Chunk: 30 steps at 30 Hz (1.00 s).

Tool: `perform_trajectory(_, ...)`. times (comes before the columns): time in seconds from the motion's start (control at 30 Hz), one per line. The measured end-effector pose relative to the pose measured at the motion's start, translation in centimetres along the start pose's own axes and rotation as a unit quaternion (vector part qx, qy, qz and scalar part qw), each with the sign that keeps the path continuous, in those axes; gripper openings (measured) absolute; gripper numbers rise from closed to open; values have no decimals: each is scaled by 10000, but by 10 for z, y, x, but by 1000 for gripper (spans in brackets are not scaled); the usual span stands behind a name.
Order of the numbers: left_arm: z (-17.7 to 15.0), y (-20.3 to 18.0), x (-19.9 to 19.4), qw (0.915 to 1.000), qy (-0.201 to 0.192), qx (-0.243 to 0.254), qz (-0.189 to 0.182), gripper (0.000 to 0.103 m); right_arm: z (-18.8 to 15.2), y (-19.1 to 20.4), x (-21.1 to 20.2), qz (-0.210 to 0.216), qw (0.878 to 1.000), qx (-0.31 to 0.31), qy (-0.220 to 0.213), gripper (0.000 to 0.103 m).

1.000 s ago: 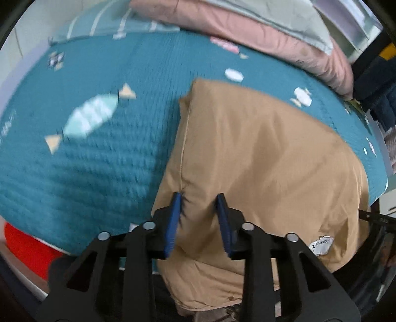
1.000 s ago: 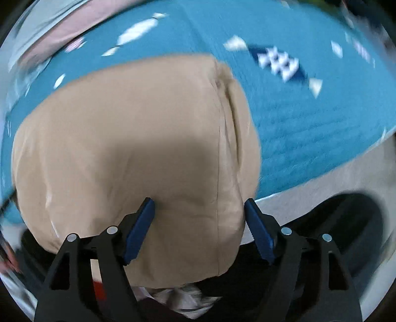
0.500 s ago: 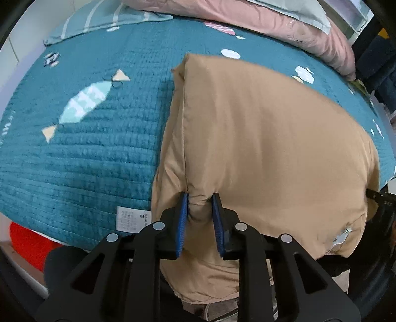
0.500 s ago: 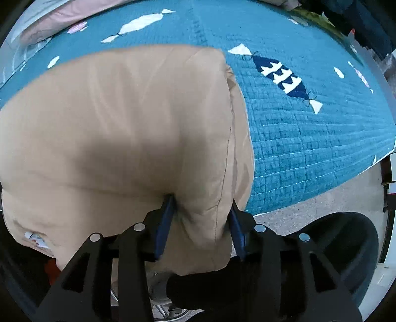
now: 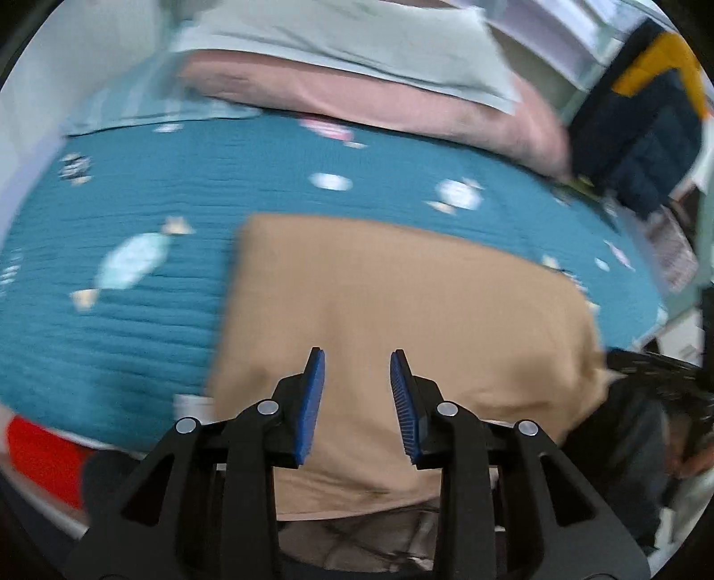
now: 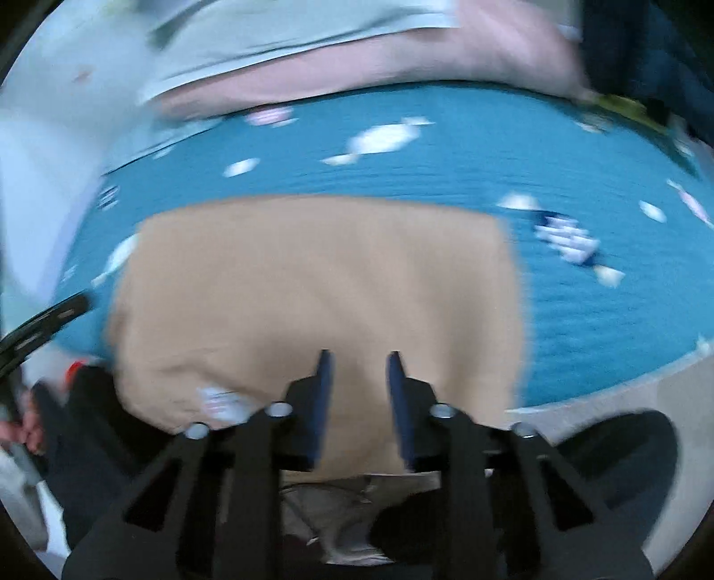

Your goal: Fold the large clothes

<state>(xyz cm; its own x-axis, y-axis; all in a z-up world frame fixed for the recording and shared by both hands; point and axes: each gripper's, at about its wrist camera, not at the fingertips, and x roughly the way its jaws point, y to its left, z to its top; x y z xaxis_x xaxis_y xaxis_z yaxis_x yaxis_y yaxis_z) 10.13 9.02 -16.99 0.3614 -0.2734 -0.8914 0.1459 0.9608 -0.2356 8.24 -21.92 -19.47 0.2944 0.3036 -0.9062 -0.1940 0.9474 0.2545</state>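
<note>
Bedding forms the work surface: a teal quilted bedspread (image 5: 134, 348) printed with pale fish shapes covers the bed.

Nearest each camera is its own tool. The left hand-held gripper (image 5: 357, 395) has its blue pads spread, with a clear gap between them and no cloth inside. The right hand-held gripper (image 6: 356, 397) is likewise spread and holds nothing. Both frames are motion-blurred.

Beyond the fingertips lies the tan garment (image 5: 401, 321), folded into a broad, roughly rectangular slab with a smooth top face and few creases. Its near edge hangs over the front edge of the bed; the rest lies flat on the bedspread. In the right wrist view the tan garment (image 6: 321, 285) is wider than it is deep, so its long axis runs side to side, parallel to the bed's front edge. A small white label (image 6: 218, 401) shows near its lower-left corner in that view.

Farther back, a pink quilt (image 5: 379, 107) lies along the rear of the bed, with a pale green pillow (image 5: 357, 40) on top of it.
</note>
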Motion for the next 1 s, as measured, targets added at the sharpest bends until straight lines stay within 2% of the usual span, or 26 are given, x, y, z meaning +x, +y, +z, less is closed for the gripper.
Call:
perform_trajectory(0.07, -4, -21, 22, 9993, 256, 169, -198, 29, 1, 21, 25, 232, 9991, -175, 293, 16)
perform_trajectory(0.1, -8, -28, 31, 9987, 377, 255, -236, 24, 1, 27, 35, 295, 9984, -205, 426, 16)
perform_trajectory(0.17, -17, -38, 55, 9966, 677, 331, -322, 22, -2, 31, 59, 267, 9964, -238, 763, 16)
perform_trajectory(0.23, -27, -32, 77, 9951, 914, 264, -277, 20, -8, 20, 83, 5, 9942, -203, 1053, 13)
perform_trajectory(0.3, -34, -10, 96, 9931, 1159, 115, -122, 3, -14, -9, 93, -78, 9915, 192, 1287, 2)
perform_trajectory(0.33, -35, 0, 98, 9921, 1244, -58, -171, 3, -17, -25, 92, -62, 9897, 464, 1350, 0)
perform_trajectory(0.37, -34, 13, 93, 9915, 1232, -308, -267, 3, -19, -36, 88, -128, 9888, 603, 1358, 0)
perform_trajectory(0.5, -29, 43, 66, 9944, 972, -318, 261, 3, -29, -91, 58, -754, 9843, 1065, 1192, 0)
perform_trajectory(0.6, -28, 71, 65, 9924, 934, -575, 555, 3, -35, -118, 64, -566, 9783, 1540, 1266, 0)
perform_trajectory(0.7, -31, 83, 80, 9910, 979, -830, 372, 3, -33, -111, 81, -810, 9794, 1254, 1360, 0)
perform_trajectory(0.77, -28, 78, 83, 9915, 958, -729, 502, 3, -29, -104, 80, -985, 9792, 1117, 1379, 0)
perform_trajectory(0.83, -25, 71, 78, 9915, 962, -607, 626, 3, -28, -103, 67, -931, 9798, 1169, 1326, 0)
perform_trajectory(0.9, -22, 67, 66, 9926, 908, -623, 502, 3, -26, -104, 46, -856, 9817, 1231, 1177, 0)
perform_trajectory(1.0, -22, 58, 35, 9961, 629, -430, 449, 3, -20, -98, 7, -888, 9867, 1168, 699, 3)
